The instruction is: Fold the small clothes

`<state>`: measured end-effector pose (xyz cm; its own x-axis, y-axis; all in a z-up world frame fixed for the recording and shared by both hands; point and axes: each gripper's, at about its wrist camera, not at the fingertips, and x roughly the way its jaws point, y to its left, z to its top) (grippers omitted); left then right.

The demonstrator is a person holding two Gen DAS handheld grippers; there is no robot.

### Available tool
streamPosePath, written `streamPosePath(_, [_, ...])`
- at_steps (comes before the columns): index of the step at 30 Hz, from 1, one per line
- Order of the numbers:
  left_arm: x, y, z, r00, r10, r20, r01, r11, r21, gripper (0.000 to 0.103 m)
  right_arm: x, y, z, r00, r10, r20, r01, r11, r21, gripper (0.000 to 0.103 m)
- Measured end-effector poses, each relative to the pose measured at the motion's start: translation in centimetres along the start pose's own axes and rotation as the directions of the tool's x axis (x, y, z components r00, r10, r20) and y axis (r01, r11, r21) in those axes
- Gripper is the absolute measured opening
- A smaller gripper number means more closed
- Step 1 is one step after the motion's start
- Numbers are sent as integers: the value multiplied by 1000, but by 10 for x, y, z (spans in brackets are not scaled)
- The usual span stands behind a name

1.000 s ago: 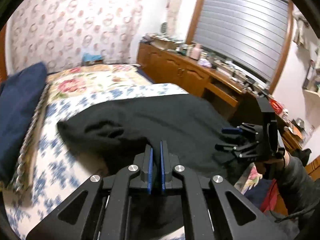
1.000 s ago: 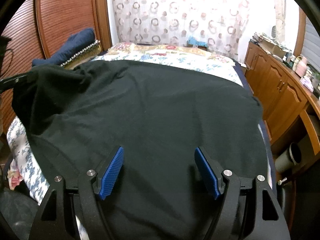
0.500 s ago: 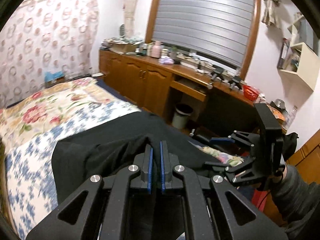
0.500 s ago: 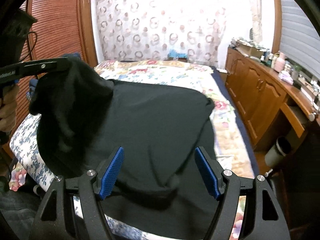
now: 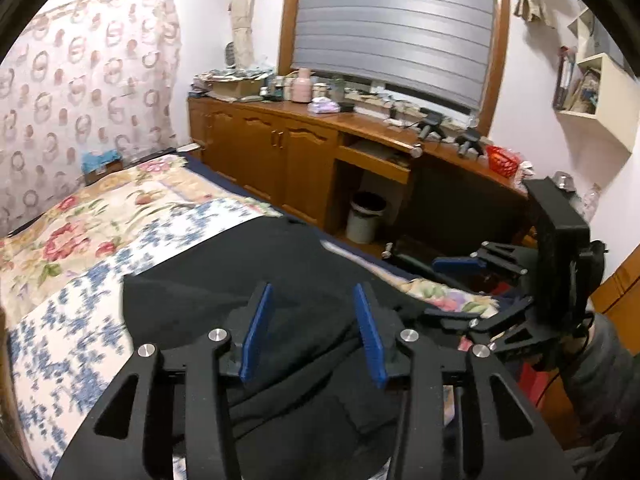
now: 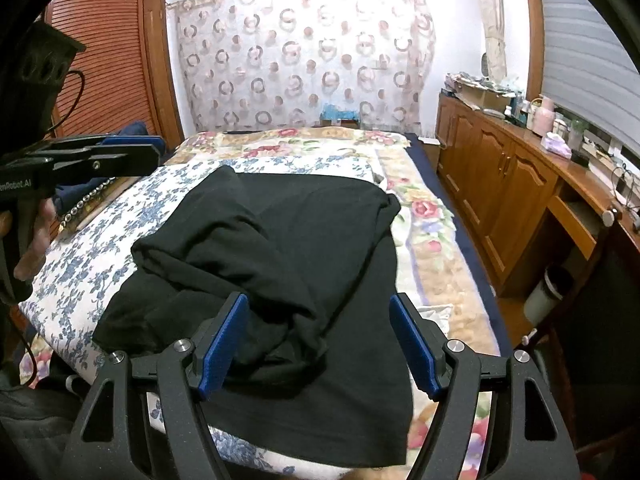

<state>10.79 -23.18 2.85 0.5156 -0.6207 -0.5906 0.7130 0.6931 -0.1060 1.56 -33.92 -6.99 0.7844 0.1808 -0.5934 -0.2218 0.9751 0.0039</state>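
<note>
The left claw (image 5: 312, 332) has just been opened, nothing gripped; the right claw (image 6: 320, 344) is held open above the black garment (image 6: 304, 232) folded on the bed (image 6: 436, 264).

Left tongs (image 5: 312, 332) just opened, gripping nothing; right tongs (image 6: 320, 344) gape wide.

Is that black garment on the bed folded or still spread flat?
Partly folded. In the right wrist view the black garment has its left side flipped over the middle in a rumpled layer, while its right side lies flat on the bed.
</note>
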Motion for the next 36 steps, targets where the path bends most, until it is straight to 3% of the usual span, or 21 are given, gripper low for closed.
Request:
streamPosePath(3, [-9, 13, -10, 1000, 20, 7, -20, 999, -34, 63, 2, 5, 3, 1000, 12, -7, -12, 1000, -9, 75])
streamPosePath(6, [-19, 31, -22, 999, 46, 12, -45, 996, -74, 68, 10, 4, 9, 1000, 26, -17, -26, 999, -26, 75])
streamPosePath(9, [-29, 45, -34, 995, 95, 18, -92, 990, -109, 69, 30, -5, 19, 998, 41, -43, -43, 998, -42, 75])
streamPosePath(20, [-56, 86, -75, 969, 247, 6, -241, 949, -202, 69, 58, 24, 43, 992, 91, -85, -103, 983, -153, 75])
streamPosePath(36, [-76, 132, -115, 937, 350, -18, -340, 894, -292, 69, 103, 78, 72, 972, 186, -147, -221, 933, -285, 75])
